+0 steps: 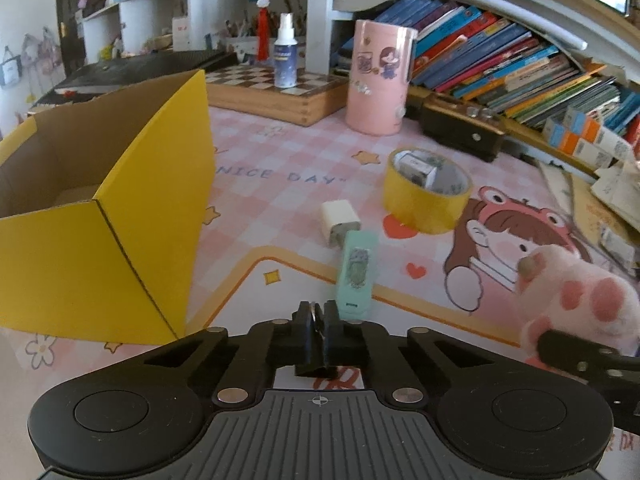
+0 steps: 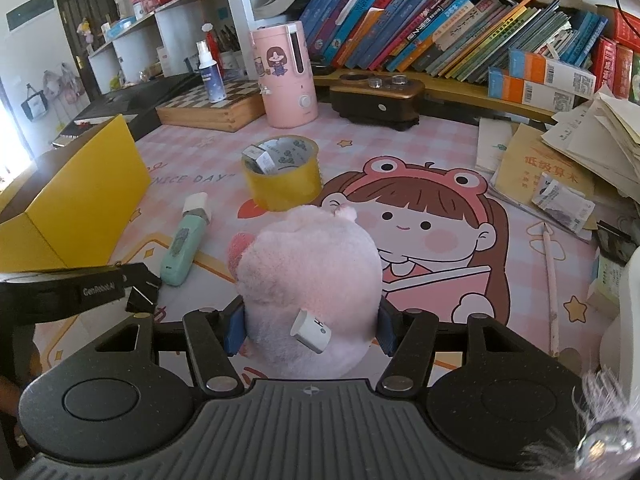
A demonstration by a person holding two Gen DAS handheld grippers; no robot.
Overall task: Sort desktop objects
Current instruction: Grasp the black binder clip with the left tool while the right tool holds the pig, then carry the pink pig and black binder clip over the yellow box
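Left gripper (image 1: 319,312): low over the desk mat (image 1: 280,148), fingers pointing forward and slightly down, jaws drawn almost together. A thin metallic piece, possibly a ring or clip, sits in the narrow gap; the view is too blurred to name it. In the right wrist view the same gripper (image 2: 140,292) enters from the left edge, just beside the near end of the mint stapler.

Right gripper (image 2: 310,326): held level near the mat, jaws spread to a medium width and closed on the pink plush toy (image 2: 312,276). The toy fills the gap between the blue finger pads (image 2: 234,330); a white tag hangs on its near side. In the left wrist view the plush toy (image 1: 580,300) shows at the right edge with its paw pads facing that camera.

Mint stapler (image 1: 357,272): lies flat on the mat, long axis running from near the left gripper tips away toward the white charger block (image 1: 340,222), which touches its far end.

Yellow tape roll (image 1: 426,196): stands on its flat side beyond the stapler, opening upward, with small boxes inside.

Yellow cardboard box (image 1: 152,200): open-topped, on the left side of the mat, a corner edge toward the left camera.

Pink canister (image 1: 380,76): upright at the back, beside the chessboard box (image 1: 280,92).
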